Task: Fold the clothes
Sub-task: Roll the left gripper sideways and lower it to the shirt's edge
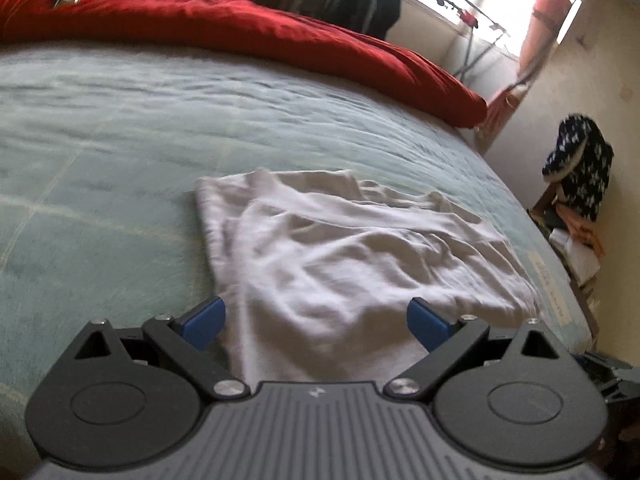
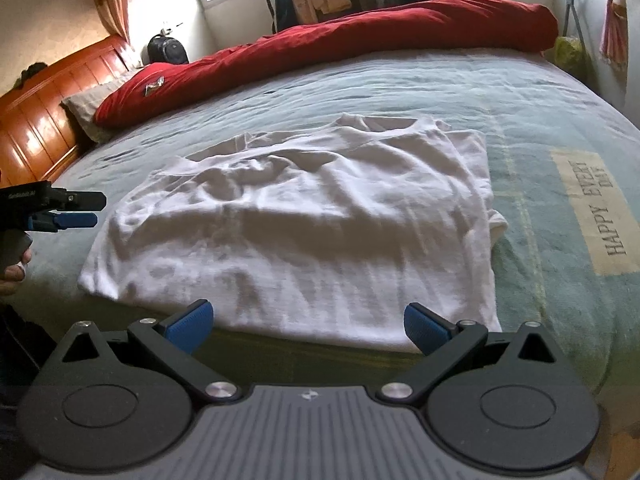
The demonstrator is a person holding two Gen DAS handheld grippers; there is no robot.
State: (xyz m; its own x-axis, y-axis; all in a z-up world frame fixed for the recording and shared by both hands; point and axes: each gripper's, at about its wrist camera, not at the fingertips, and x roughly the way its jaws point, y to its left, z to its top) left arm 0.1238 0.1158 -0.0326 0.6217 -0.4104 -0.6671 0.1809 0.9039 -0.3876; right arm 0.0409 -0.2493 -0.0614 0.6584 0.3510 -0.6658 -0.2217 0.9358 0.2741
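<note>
A white T-shirt [image 2: 304, 216] lies spread and wrinkled on the pale green bed cover [image 2: 400, 84], neck toward the far side, with its side parts folded inward. It also shows in the left wrist view [image 1: 340, 256]. My left gripper [image 1: 316, 322] is open and empty, hovering over the shirt's left edge. It appears from the side in the right wrist view [image 2: 76, 210], just left of the shirt. My right gripper [image 2: 308, 326] is open and empty, above the shirt's near hem.
A rolled red duvet [image 2: 340, 40] lies along the far side of the bed. A wooden headboard [image 2: 44, 112] and a pillow [image 2: 84, 108] are at the left. The cover bears a "HAPPY EVERY DAY" patch [image 2: 596, 208]. A drying rack [image 1: 460, 4] and floor clutter [image 1: 576, 184] stand beyond the bed.
</note>
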